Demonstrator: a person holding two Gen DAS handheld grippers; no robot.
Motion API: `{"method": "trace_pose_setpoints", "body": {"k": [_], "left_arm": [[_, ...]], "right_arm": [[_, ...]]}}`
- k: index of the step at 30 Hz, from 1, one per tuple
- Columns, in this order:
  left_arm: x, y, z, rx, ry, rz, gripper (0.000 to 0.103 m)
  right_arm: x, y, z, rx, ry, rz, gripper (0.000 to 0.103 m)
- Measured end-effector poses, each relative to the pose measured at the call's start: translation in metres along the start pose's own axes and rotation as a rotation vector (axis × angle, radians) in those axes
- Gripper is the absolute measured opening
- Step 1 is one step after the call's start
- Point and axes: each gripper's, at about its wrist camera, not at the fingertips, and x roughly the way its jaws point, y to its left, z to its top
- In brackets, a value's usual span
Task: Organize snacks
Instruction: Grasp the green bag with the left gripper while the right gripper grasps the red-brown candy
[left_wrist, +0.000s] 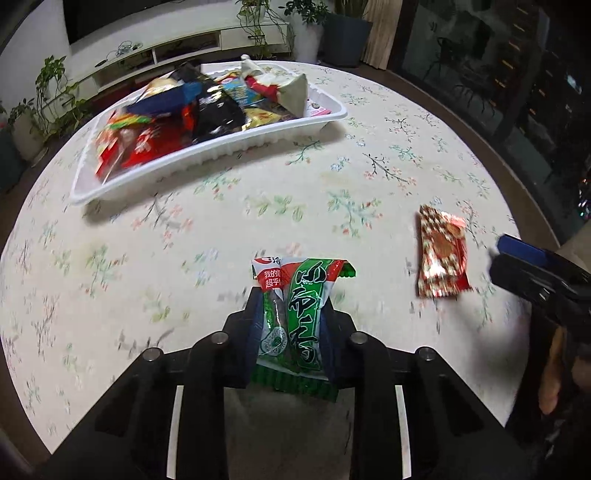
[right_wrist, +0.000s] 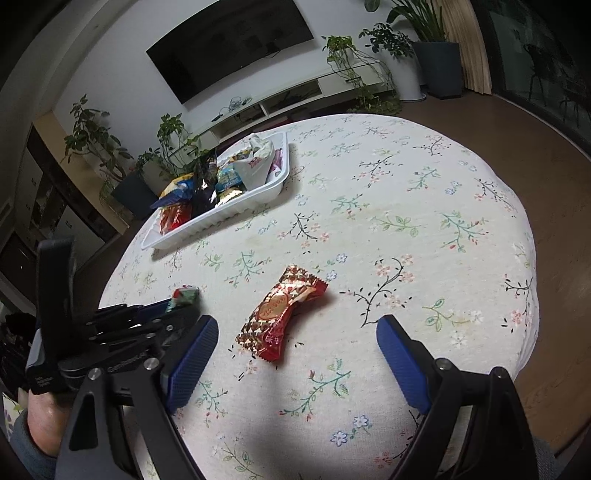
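Left gripper (left_wrist: 295, 314) fingers clamp a green snack packet (left_wrist: 299, 317) just above the table (left_wrist: 221, 229). Right gripper (right_wrist: 295, 354) fingers spread wide, empty, either side of a red-gold candy packet (right_wrist: 282, 314) lying flat. Snack-filled white tray (left_wrist: 207, 162) sits well beyond.

green packet (left_wrist: 295, 321) sides hidden by tool, tray snacks (left_wrist: 166, 122) blurred

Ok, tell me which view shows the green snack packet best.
The left wrist view: the green snack packet fills the centre, clamped in the left gripper, print readable. The right wrist view shows only a corner of it poking past that gripper, at the left edge.
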Motion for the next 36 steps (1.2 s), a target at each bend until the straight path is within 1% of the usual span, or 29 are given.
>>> {"method": "trace_pose_setpoints", "body": {"k": [3, 8, 10, 15, 24, 27, 30, 32, 36], "left_arm": [[-0.011, 0.013, -0.016, -0.041, -0.014, -0.03, 0.025], [-0.033, 0.027, -0.046, -0.095, -0.041, -0.079, 0.024], [-0.043, 0.027, -0.059, -0.107, -0.048, -0.096, 0.024], [-0.05, 0.028, -0.079, -0.125, -0.048, -0.12, 0.024], [-0.054, 0.03, -0.084, -0.142, -0.072, -0.107, 0.024], [-0.056, 0.031, -0.085, -0.147, -0.076, -0.103, 0.024], [-0.056, 0.033, -0.085, -0.15, -0.079, -0.099, 0.024], [-0.056, 0.033, -0.086, -0.15, -0.079, -0.098, 0.024], [-0.056, 0.033, -0.087, -0.152, -0.077, -0.094, 0.025]], "right_arm": [[0.004, 0.004, -0.001, -0.016, 0.021, -0.005, 0.087], [0.016, 0.01, -0.002, -0.026, 0.073, -0.007, 0.078], [0.022, 0.013, -0.003, -0.028, 0.095, -0.008, 0.078], [0.03, 0.023, -0.002, -0.065, 0.094, -0.043, 0.078], [0.048, 0.043, 0.009, -0.133, 0.132, -0.124, 0.077], [0.053, 0.048, 0.012, -0.158, 0.14, -0.151, 0.073], [0.056, 0.052, 0.013, -0.184, 0.146, -0.18, 0.068], [0.058, 0.054, 0.014, -0.205, 0.15, -0.203, 0.062], [0.06, 0.056, 0.014, -0.234, 0.153, -0.23, 0.056]]}}
